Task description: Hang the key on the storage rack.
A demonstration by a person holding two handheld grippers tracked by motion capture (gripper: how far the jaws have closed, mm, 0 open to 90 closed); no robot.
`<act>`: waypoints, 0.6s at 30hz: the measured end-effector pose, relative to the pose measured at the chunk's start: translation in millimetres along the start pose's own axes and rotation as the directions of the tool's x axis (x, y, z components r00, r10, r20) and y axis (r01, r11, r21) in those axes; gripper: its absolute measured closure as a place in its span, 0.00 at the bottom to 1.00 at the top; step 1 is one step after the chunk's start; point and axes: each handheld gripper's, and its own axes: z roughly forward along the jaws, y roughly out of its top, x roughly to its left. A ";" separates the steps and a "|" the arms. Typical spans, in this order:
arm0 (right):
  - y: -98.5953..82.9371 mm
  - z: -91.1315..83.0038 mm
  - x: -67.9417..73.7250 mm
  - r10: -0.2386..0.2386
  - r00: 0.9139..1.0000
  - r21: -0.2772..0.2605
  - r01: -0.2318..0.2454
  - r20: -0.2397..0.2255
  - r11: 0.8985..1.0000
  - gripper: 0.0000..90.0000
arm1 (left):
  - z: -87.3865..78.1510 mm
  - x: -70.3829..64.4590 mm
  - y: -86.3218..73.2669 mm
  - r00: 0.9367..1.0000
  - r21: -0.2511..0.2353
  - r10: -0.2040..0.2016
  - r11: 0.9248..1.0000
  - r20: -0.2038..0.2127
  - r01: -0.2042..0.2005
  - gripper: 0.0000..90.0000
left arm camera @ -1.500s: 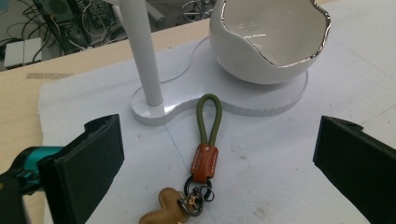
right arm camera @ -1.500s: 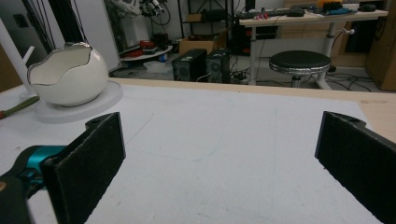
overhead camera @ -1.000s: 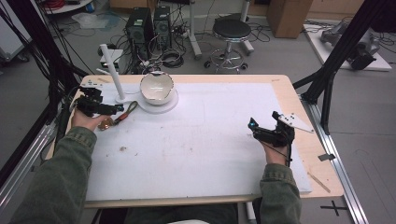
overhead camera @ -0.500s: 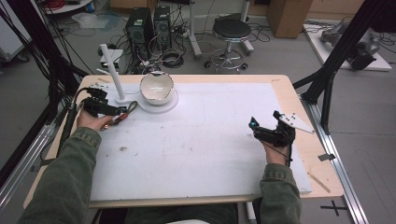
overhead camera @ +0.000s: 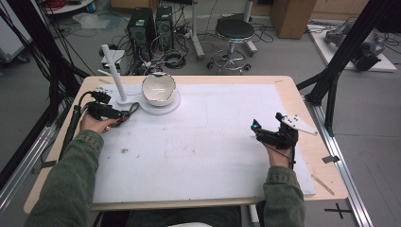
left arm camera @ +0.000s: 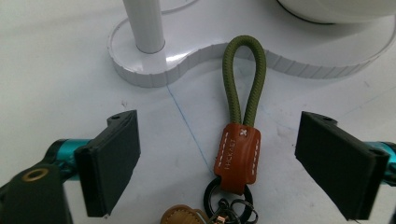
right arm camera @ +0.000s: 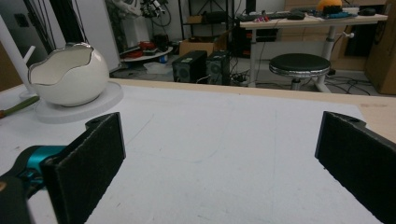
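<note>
Left gripper (left arm camera: 217, 168) low over white mat (overhead camera: 213, 142) at table's left, jaws spread wide either side of keychain (left arm camera: 238, 149), not touching it

Keychain lying flat on mat: olive cord loop (left arm camera: 245, 77) pointing toward white stand base (left arm camera: 187, 56), brown leather tab (left arm camera: 238, 156) stitched white, dark split ring (left arm camera: 224, 196) below, second tan tab (left arm camera: 180, 217) at frame bottom

Loop tip just beside ribbed edge of base; white post (overhead camera: 113, 71) rising from same base

Eggshell-shaped bowl (overhead camera: 159, 89) seated on round end of base, jagged rim

Right gripper (right arm camera: 219, 154) near table's right edge, well apart from bowl, jaws spread wide, nothing between

Stool (overhead camera: 235, 30) and computer towers (overhead camera: 151, 26) on floor beyond table
</note>
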 end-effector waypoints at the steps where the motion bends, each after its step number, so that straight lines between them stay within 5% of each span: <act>1: -0.3 -0.1 -0.4 0.000 1.000 -0.001 0.000 -0.002 1.000 0.01 | 0.3 -0.1 0.0 1.000 0.003 0.006 1.000 0.000 -0.006 0.18; 16: -1.9 0.3 -1.4 -0.006 1.000 0.009 0.006 0.000 1.000 0.01 | 7.9 -2.3 -3.5 1.000 0.048 0.018 0.999 -0.011 -0.018 0.36; 18: -2.0 0.3 -1.5 -0.004 1.000 0.012 0.004 0.000 1.000 0.01 | 10.9 -4.8 -4.7 0.999 0.073 0.037 0.997 -0.025 -0.035 0.46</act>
